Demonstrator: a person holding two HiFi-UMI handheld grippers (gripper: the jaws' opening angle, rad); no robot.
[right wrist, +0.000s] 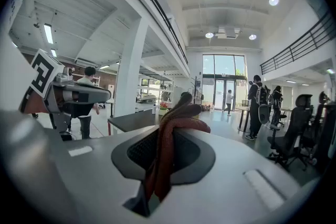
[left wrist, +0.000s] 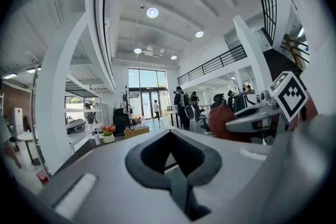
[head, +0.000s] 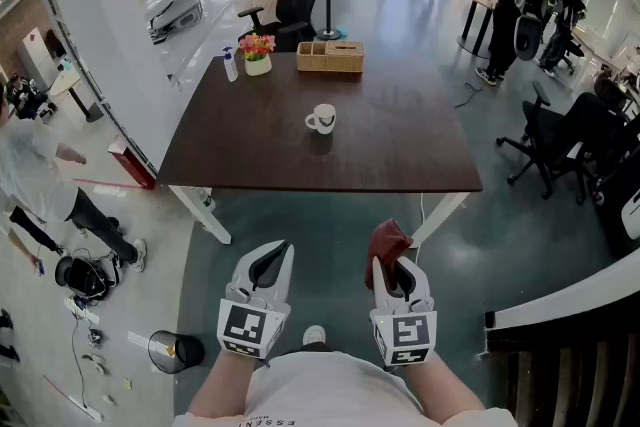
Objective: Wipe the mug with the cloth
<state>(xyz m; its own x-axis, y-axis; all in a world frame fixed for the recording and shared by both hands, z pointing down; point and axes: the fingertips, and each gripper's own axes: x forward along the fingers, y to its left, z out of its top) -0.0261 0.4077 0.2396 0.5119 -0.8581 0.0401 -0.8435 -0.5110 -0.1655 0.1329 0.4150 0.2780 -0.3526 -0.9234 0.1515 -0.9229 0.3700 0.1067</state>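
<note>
Left tool (head: 270, 257): held low in front of the person, short of the counter (head: 400, 150). Its own view shows the jaws drawn together with nothing between them.

Mug (head: 321, 119): white, upright near the middle of the counter, handle to the left, well apart from both tools. A spray bottle (head: 230, 65), a flower pot (head: 257, 53) and a basket (head: 331, 57) stand along the far edge, clear of the mug.

Right tool (head: 398, 267): jaws closed on the cloth (head: 386, 243), a dark red bunch that stands up past the tips.

Assessment: wiping has not begun; the step in hand is the approach. Recommended: step in to the counter, part the left jaws and steady the mug by its handle or body, then bring the free cloth end against the mug's wall. Keep the hard tips off the glaze. The bunched cloth offers little loose material, so press gently.
</note>
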